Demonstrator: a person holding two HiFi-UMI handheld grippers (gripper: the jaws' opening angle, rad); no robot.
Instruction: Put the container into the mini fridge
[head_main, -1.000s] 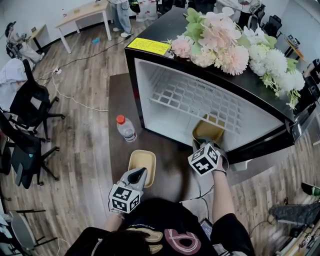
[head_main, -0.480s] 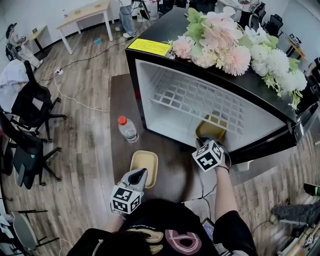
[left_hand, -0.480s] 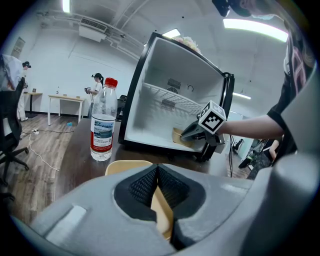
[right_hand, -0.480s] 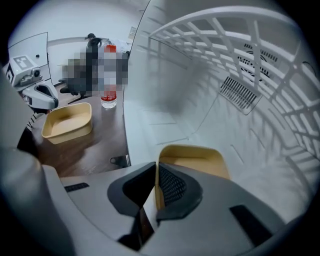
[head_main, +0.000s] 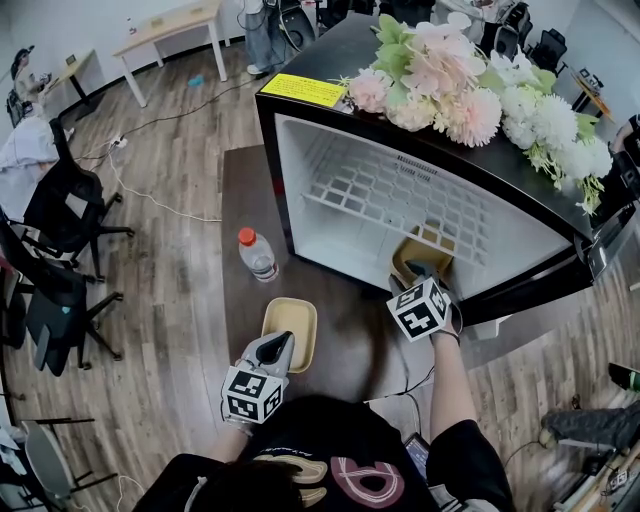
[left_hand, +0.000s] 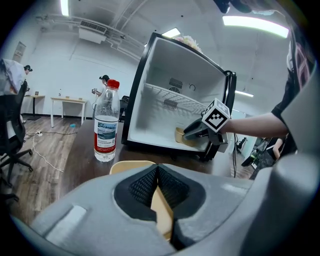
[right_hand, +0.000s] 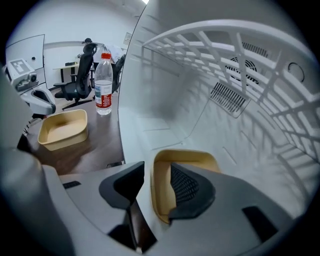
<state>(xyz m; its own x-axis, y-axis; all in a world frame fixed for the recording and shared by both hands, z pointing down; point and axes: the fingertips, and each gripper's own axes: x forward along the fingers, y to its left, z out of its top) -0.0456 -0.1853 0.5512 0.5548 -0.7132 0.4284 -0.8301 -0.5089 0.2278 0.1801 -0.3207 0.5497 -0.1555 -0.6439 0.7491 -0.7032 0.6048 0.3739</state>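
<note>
1. Dark table (head_main: 245, 195) on a wood floor (head_main: 170, 290), centre of frame; the open mini fridge (head_main: 330, 55) stands on it, with flowers (head_main: 470, 90) on top; a water bottle (head_main: 257, 255) stands upright just left of the opening.
2. Room: office chairs (head_main: 60, 200) at the left edge; a light desk (head_main: 165, 30) upper left; a cable (head_main: 150, 200) runs across the floor.
3. The container (head_main: 425, 252) sits on the fridge floor, right of centre, under the wire shelf (head_main: 380, 195); my right gripper (head_main: 420, 272) has just been opening, jaws apart, one either side of its near wall, not pressing.
4. My left gripper (head_main: 283, 343) is clamped on the near rim of a second container (head_main: 290, 320) on the table, lower centre.
5. Hard to see: my right gripper covers the container's near part in the head view; print on the yellow sticker (head_main: 303, 90) is unreadable.
</note>
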